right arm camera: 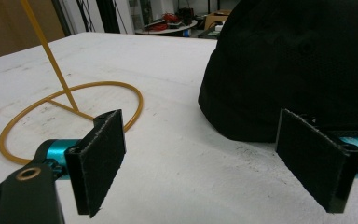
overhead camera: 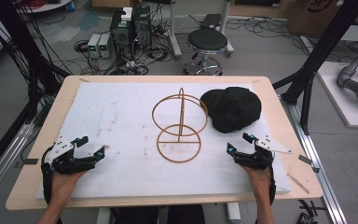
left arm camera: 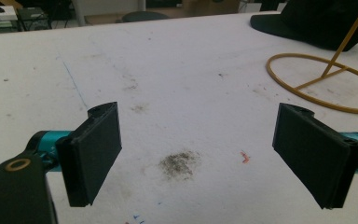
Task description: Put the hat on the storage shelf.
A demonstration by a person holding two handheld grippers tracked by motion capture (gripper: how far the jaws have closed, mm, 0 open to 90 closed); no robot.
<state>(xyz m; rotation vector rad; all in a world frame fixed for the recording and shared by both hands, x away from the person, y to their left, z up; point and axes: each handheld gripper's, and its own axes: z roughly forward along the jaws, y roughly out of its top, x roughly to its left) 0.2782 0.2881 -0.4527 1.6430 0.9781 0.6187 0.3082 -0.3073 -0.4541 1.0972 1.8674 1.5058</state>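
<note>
Down at the lower left of the high view, the left gripper (overhead camera: 89, 147) rests on the white padded mat (overhead camera: 116, 116) that covers the pale wooden table (overhead camera: 56, 100), its jaws standing wide apart with nothing between them. In the left gripper view the same two black jaws frame a bare, smudged patch of mat, and the round base of the thin golden-yellow wire stand with two rings and an upright rod (left arm camera: 324, 86) lies in the upper right of that frame, well apart from the jaws.

At the middle of the high view the wire stand (overhead camera: 181, 126) sits upright on the mat, its flat base ring toward the lower part of the frame and its upper ring raised on the rod. Just to its right, in the upper right part of the mat, lies the black fabric cap (overhead camera: 232, 108), crown up, close beside the stand's upper ring.

At the lower right of the high view the right gripper (overhead camera: 239, 142) also rests on the mat, jaws spread wide and empty, below the cap and near it but not touching. In the right gripper view the cap (right arm camera: 298, 65) fills the upper right, just beyond the right-hand jaw, while the stand's base ring (right arm camera: 70, 112) lies at the left behind the other jaw.
</note>
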